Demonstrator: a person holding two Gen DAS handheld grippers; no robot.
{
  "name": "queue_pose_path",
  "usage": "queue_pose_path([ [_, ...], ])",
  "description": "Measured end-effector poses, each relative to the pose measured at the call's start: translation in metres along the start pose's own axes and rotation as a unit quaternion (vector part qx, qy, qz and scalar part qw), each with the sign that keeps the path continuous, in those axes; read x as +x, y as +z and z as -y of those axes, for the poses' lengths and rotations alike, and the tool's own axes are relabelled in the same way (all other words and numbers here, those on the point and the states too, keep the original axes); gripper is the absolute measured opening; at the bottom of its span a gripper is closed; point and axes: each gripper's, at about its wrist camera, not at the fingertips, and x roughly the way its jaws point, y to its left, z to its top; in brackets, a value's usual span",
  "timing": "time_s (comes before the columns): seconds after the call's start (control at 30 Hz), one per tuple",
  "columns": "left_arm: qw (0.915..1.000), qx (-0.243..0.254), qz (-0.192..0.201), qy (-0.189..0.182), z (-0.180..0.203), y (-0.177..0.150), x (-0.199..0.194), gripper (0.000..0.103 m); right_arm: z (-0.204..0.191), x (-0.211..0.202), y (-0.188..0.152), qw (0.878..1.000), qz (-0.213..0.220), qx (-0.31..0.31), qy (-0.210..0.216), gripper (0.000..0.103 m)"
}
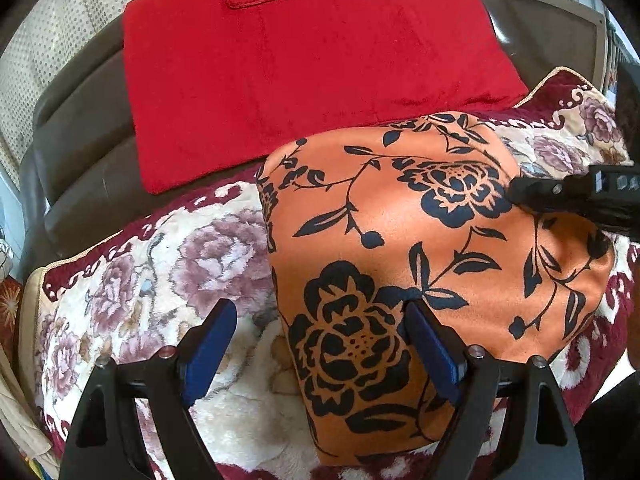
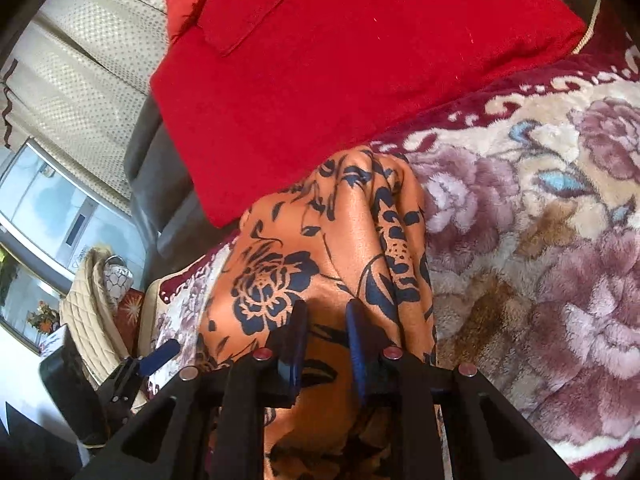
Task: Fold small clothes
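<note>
Left wrist shows our left claw (image 1: 320, 344) wide open, empty; right claw (image 2: 326, 336) narrowed, grip unclear; we should smooth the orange cloth (image 1: 400, 240) flat first.

Both wrist cameras looked steeply down, close over the orange cloth (image 1: 400, 240) on the blanket (image 1: 160, 280). The left faced it from the left, the right from its right edge; both shared the red cushion (image 2: 340, 80).
</note>
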Motion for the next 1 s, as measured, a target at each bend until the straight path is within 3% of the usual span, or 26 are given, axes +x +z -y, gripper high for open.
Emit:
queue_pose_path([
  [0.17, 1.0000, 0.000, -0.002, 0.005, 0.002, 0.000, -0.001, 0.087, -0.005, -0.017, 0.004, 0.999, 0.041, -0.009, 0.016, 0.025],
  [0.3, 0.9999, 0.005, -0.005, 0.011, 0.006, 0.002, -0.001, 0.087, 0.010, 0.009, 0.010, 1.000, 0.001, 0.004, -0.019, 0.024],
  [0.43, 0.9998, 0.011, -0.012, 0.014, 0.008, 0.005, 0.001, 0.087, 0.013, 0.012, 0.015, 1.000, -0.002, 0.016, -0.018, 0.024],
  [0.6, 0.9998, 0.009, -0.018, 0.009, 0.001, 0.020, 0.000, 0.087, 0.005, 0.000, 0.022, 1.000, 0.028, -0.006, -0.002, 0.026],
  [0.77, 0.9989, -0.003, -0.013, 0.045, -0.014, 0.047, 0.008, 0.087, 0.005, 0.005, 0.034, 0.999, 0.042, 0.007, 0.004, 0.025],
  [0.9, 0.9972, 0.002, -0.051, 0.055, -0.016, 0.060, 0.043, 0.087, 0.012, 0.028, 0.038, 1.000, 0.007, 0.020, -0.022, 0.025],
  [1.0, 0.9957, 0.006, -0.073, 0.056, -0.010, 0.057, 0.061, 0.087, 0.012, 0.026, 0.037, 1.000, 0.004, 0.021, -0.018, 0.025],
])
